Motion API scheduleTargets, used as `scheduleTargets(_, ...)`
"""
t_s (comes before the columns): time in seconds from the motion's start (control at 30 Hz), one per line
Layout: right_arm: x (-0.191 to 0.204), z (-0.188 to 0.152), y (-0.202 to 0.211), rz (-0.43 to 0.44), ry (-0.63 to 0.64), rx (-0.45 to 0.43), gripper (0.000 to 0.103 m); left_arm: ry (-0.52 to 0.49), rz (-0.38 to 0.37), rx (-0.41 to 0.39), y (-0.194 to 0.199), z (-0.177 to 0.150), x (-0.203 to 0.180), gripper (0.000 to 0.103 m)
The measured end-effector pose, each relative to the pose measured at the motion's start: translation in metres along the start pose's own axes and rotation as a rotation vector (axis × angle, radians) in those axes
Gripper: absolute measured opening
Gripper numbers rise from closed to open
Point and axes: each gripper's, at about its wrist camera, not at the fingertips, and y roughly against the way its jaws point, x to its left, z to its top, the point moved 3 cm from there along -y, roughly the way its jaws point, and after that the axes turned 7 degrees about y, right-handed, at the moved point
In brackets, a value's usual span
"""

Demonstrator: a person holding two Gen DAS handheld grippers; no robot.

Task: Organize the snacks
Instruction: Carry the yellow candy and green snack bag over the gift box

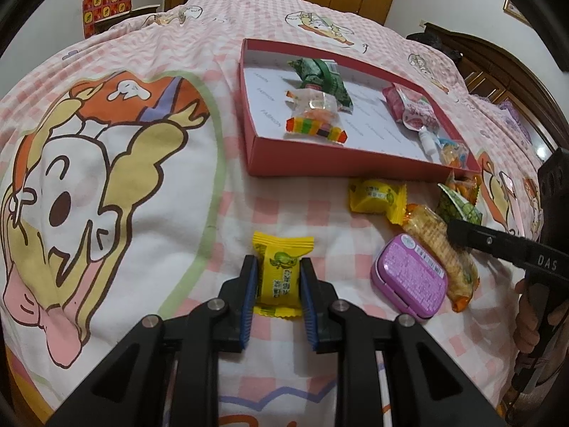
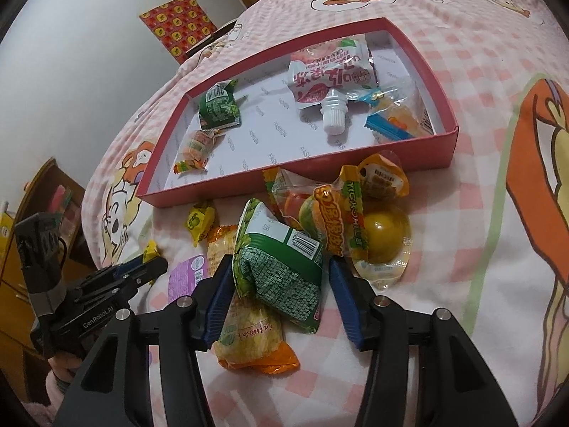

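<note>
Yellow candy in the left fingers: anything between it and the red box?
Nothing visible. The left gripper is shut on the yellow candy, and the bedspread from there to the red box's near wall is bare. The other loose snacks, including the purple tin, lie off to the right.

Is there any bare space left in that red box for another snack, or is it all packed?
Yes. The red box has bare floor in its middle, between the green packet and the white spouted pouch, and along its near wall. The bedsheet just outside that wall is crowded with loose snacks.
</note>
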Motion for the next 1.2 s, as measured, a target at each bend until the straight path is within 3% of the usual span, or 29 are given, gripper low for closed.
scheduleTargets(0.27,0.000,0.005,0.000,0.017,-0.014,0.002,0.054,-0.002,0.016,-0.009,0.002,0.000,-0.002,0.022)
scheduleTargets(0.37,0.001,0.005,0.000,0.015,-0.003,-0.006,0.047,0.002,0.012,-0.010,0.004,0.000,-0.003,0.022)
scheduleTargets(0.63,0.008,-0.001,0.011,0.004,0.050,-0.033,0.044,0.019,-0.017,-0.022,0.016,0.003,-0.007,0.021)
scheduleTargets(1.2,0.023,-0.001,0.037,-0.002,0.132,-0.069,0.043,-0.002,-0.048,-0.057,0.032,0.031,-0.029,0.021)
